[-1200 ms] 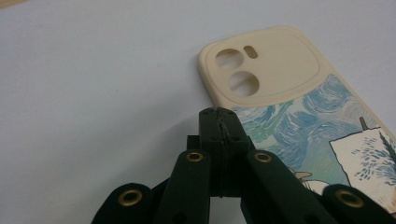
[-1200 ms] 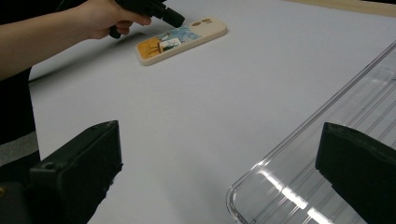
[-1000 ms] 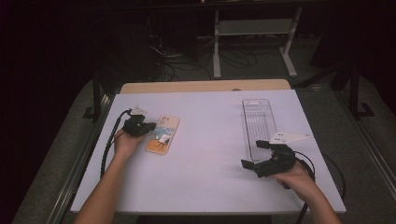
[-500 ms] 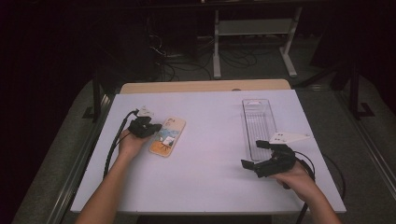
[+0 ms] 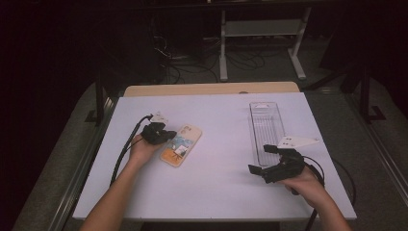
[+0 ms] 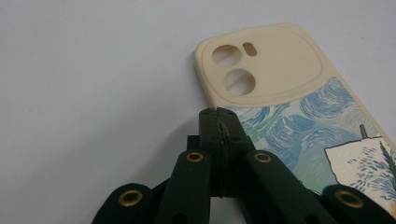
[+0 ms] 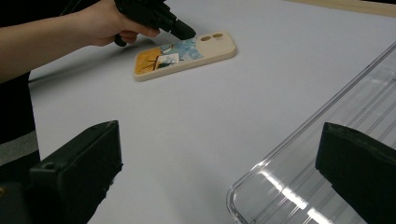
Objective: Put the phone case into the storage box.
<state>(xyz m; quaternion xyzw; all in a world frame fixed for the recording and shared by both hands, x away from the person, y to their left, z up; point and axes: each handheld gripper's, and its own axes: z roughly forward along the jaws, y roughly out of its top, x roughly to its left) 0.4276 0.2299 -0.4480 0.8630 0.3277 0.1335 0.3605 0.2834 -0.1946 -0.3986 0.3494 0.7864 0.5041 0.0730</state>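
Left gripper [image 5: 166, 134], clenched empty, has nudged the phone case [image 5: 181, 145] rightward across the surface [image 5: 216, 192], toward the clear tray [image 5: 266, 126]; push likely continues. Right gripper [image 5: 262, 159] waits wide open at the tray's near end

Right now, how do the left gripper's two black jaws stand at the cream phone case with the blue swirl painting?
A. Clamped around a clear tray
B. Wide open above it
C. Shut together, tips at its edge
C: in the left gripper view the left gripper has its jaws pressed flat together, tips at the long edge of the cream phone case with the blue swirl painting, nothing between them.
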